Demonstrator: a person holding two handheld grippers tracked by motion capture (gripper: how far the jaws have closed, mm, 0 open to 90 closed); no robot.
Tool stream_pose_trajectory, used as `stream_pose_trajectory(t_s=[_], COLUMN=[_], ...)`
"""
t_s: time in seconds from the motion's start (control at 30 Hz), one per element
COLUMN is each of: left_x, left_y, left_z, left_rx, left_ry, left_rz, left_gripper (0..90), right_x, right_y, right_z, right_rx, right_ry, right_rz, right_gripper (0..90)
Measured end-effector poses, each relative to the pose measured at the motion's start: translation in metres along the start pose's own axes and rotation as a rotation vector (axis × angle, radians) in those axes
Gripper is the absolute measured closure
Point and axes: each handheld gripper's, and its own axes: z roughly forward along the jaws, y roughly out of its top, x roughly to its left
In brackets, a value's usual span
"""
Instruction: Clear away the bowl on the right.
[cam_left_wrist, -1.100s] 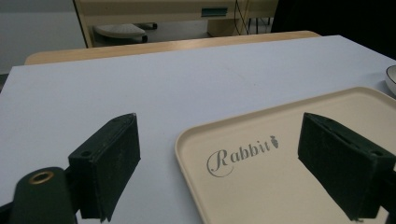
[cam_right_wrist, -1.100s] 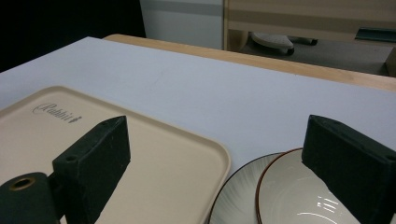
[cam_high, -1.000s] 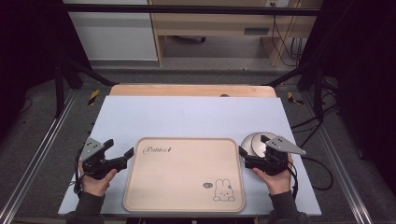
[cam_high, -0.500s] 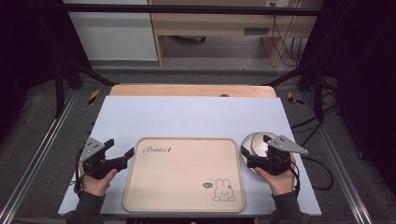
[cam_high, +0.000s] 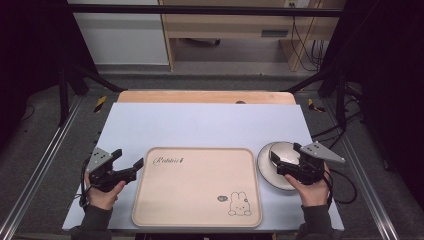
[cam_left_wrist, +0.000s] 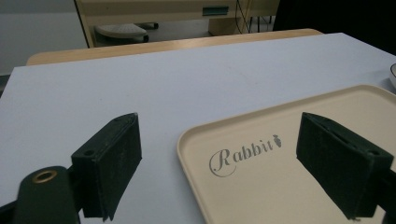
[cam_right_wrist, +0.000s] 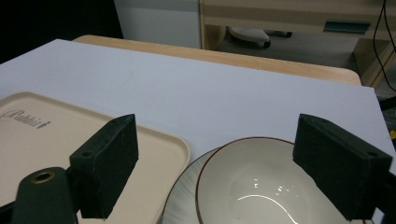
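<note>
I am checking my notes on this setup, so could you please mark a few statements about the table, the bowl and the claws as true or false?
1. The bowl sits on a plate. True.
2. The right claw is clamped on the bowl's rim. False: its jaws stand apart above the bowl.
3. The tray carries a rabbit drawing. True.
4. The left claw holds a spoon. False: it is open, with nothing between the jaws.
5. The bowl is on the tray. False: it stands beside it.

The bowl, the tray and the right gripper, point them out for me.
bowl (cam_right_wrist: 261, 186), right gripper view, on its inner wall.
tray (cam_high: 195, 195), high view, on its bare middle.
right gripper (cam_high: 278, 163), high view, midway between its fingertips.
</note>
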Motion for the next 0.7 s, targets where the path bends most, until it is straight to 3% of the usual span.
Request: stream_pose_trajectory(t_s=[0.2, 0.57, 0.7], left_x=[0.0, -0.002, -0.002], left_y=[-0.001, -0.003, -0.003], left_z=[0.001, 0.005, 0.004], left_rx=[0.008, 0.021, 0.019], left_ry=[0.002, 0.005, 0.001], left_rz=[0.003, 0.011, 0.012], left_gripper=[13.5, 13.6, 13.6], right_x=[-0.015, -0.035, -0.044], right_y=[-0.003, -0.011, -0.013], right_z=[-0.003, -0.003, -0.005], right_rx=[0.0, 0.067, 0.069], right_ry=[-0.041, -0.099, -0.124], right_rz=[0.017, 0.049, 0.067], right_gripper=[17.0, 16.7, 18.3])
